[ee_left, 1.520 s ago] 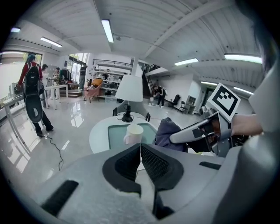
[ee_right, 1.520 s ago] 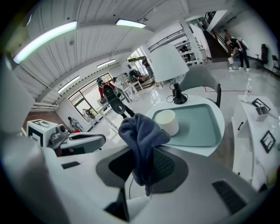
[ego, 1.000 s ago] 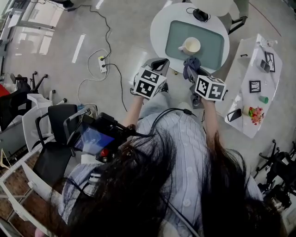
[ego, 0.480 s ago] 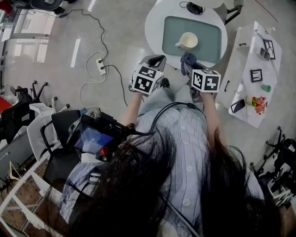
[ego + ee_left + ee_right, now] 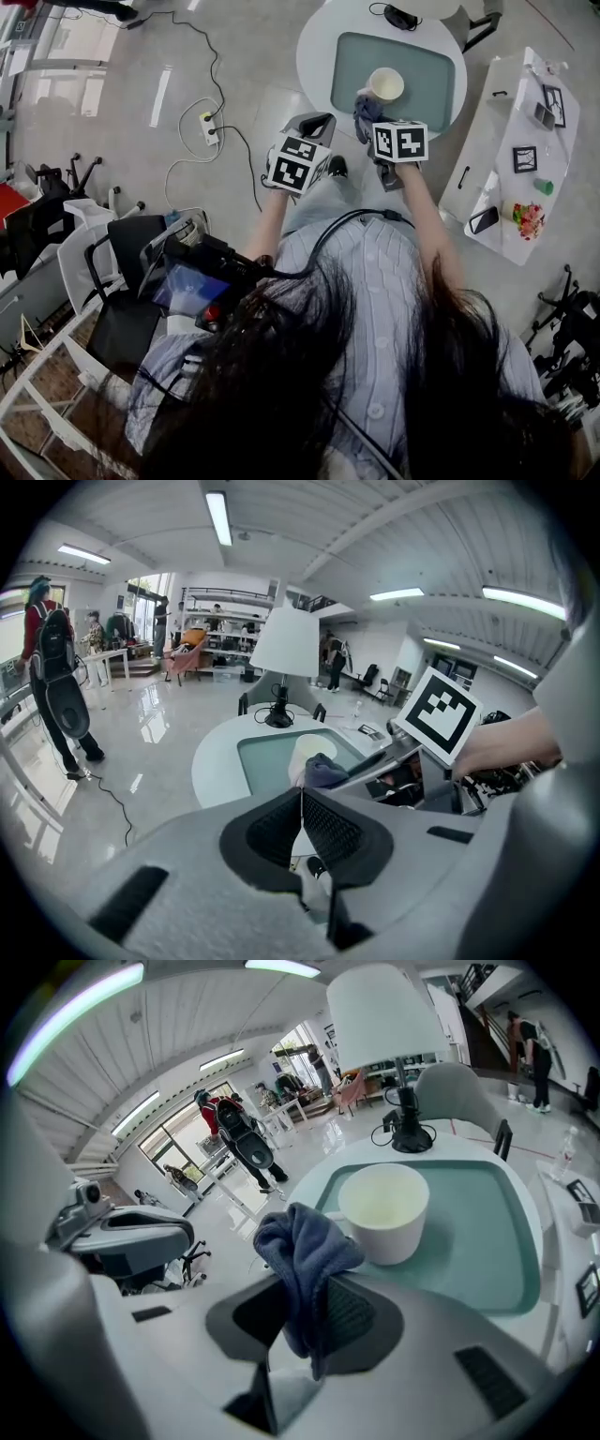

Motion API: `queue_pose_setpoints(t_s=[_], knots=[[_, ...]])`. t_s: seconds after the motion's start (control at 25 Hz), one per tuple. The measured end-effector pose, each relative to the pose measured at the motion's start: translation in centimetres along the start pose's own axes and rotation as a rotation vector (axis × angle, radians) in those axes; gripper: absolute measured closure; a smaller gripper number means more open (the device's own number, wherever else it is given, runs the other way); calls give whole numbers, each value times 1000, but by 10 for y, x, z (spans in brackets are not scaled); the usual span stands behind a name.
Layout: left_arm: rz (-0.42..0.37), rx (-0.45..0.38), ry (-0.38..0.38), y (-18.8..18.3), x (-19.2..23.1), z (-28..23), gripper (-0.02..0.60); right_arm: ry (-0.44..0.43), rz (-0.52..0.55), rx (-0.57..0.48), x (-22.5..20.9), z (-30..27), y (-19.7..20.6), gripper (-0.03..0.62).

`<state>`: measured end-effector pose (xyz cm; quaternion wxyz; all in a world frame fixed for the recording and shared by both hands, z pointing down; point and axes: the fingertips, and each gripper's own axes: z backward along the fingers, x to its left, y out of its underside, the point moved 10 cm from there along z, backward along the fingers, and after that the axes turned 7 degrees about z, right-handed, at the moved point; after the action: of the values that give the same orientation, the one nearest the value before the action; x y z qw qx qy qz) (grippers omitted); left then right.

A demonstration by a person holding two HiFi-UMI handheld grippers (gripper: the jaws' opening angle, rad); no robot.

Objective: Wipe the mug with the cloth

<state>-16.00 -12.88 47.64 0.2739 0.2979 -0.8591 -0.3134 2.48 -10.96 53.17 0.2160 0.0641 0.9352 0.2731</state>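
Observation:
A cream mug (image 5: 385, 83) (image 5: 384, 1211) (image 5: 302, 755) stands upright on the green mat (image 5: 422, 75) of a round white table. My right gripper (image 5: 367, 117) (image 5: 305, 1312) is shut on a blue-grey cloth (image 5: 364, 105) (image 5: 300, 1260) (image 5: 322, 771), which bunches up just short of the mug's near side. In the right gripper view the cloth sits just left of the mug. My left gripper (image 5: 319, 127) (image 5: 302, 825) hovers to the left, off the table's edge, jaws shut with nothing between them.
A black desk lamp base (image 5: 398, 16) (image 5: 410, 1133) sits at the table's far side. A long white table (image 5: 525, 150) with small items stands to the right. A power strip (image 5: 208, 128) and cables lie on the floor at left. People stand far off in the room.
My right gripper has carried the cloth forward and left, from the table's near edge to just beside the mug. The left gripper has barely moved.

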Motion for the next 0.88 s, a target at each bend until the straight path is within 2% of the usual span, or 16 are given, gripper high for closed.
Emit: queue_pose_setpoints(t_s=[0.16,0.36,0.44,0.6,0.72,0.88], knots=[[12,10,-22,-1,-3,-2,562,1,-27,53,-12,-10,1,496],[-17,20,-52,-6,-8,-4,561,-20,-40,71,-21,-10,-1,496],[-32,17,-43,-11,-11,-9,561,-29,-44,74,-24,-8,0,496],[-53,-45,5,-31,-17,-20,561,-39,-66,73,-28,-1,4,496],[-108,-44,44,-47,-21,-33,561,-42,-77,73,-35,5,6,496],[-215,17,77,-57,-27,-48,561,-39,-86,76,-40,13,10,496]])
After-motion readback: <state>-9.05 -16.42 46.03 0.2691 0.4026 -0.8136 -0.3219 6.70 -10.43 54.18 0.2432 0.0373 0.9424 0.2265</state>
